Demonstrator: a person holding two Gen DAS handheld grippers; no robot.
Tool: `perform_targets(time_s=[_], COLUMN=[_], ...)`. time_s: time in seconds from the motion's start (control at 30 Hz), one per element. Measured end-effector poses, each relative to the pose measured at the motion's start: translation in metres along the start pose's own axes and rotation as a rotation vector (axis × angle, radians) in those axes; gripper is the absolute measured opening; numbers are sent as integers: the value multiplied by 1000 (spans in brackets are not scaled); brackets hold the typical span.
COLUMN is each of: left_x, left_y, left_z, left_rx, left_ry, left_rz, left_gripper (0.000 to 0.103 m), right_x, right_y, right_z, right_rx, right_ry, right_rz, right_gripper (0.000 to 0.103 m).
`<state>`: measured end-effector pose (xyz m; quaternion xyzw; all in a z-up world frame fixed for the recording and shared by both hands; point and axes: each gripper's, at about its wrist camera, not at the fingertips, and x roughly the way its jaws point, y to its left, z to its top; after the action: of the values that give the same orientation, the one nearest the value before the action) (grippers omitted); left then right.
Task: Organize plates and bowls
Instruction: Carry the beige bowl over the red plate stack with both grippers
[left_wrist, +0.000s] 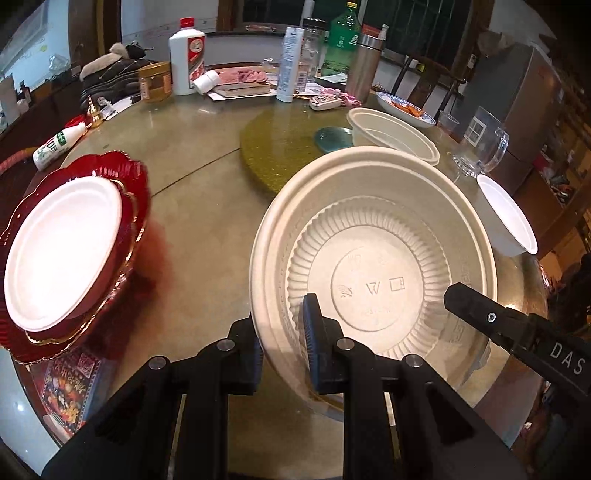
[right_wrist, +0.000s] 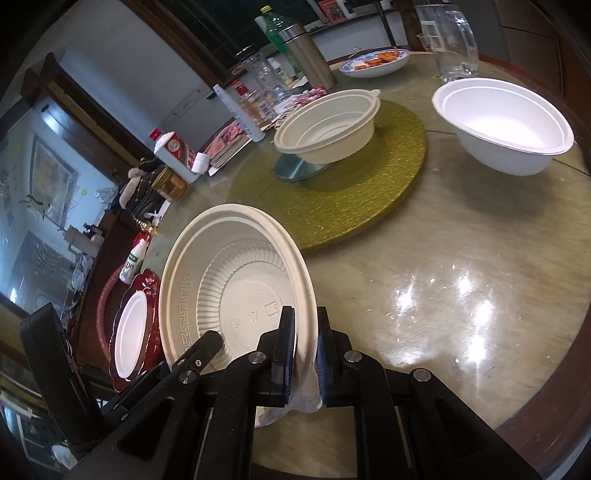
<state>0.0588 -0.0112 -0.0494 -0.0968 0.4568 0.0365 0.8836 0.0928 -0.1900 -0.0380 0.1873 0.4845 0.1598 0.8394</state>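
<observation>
A large cream ribbed bowl (left_wrist: 373, 258) is held above the table by both grippers. My left gripper (left_wrist: 284, 332) is shut on its near-left rim. My right gripper (right_wrist: 306, 347) is shut on its rim (right_wrist: 236, 280); its finger shows in the left wrist view (left_wrist: 480, 310) at the bowl's right. A white plate (left_wrist: 62, 251) lies on a stack of red scalloped plates (left_wrist: 136, 177) at the left. A second cream bowl (right_wrist: 328, 125) sits on the gold mat. A white bowl (right_wrist: 506, 125) stands at the right.
A round gold mat (right_wrist: 332, 192) lies mid-table with a small blue dish (right_wrist: 299, 171) under the cream bowl. Bottles, jars, a steel flask (left_wrist: 364, 70), a glass mug (left_wrist: 480, 144) and a blue-rimmed plate of food (right_wrist: 376, 61) crowd the far side.
</observation>
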Motion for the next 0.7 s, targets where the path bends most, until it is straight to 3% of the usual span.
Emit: perform_targets(time_s=[0.47, 0.7], left_x=[-19, -43], left_y=[31, 50], left_z=[-1, 3], left_rx=[-53, -85], left_ry=[-30, -97], left_rz=[-9, 12], left_gripper=[17, 17], right_x=[-1, -6], right_y=[35, 63], right_z=[-5, -3], right_rx=[-70, -124], right_ry=[1, -20], right_rz=[25, 63], right_gripper=[10, 10])
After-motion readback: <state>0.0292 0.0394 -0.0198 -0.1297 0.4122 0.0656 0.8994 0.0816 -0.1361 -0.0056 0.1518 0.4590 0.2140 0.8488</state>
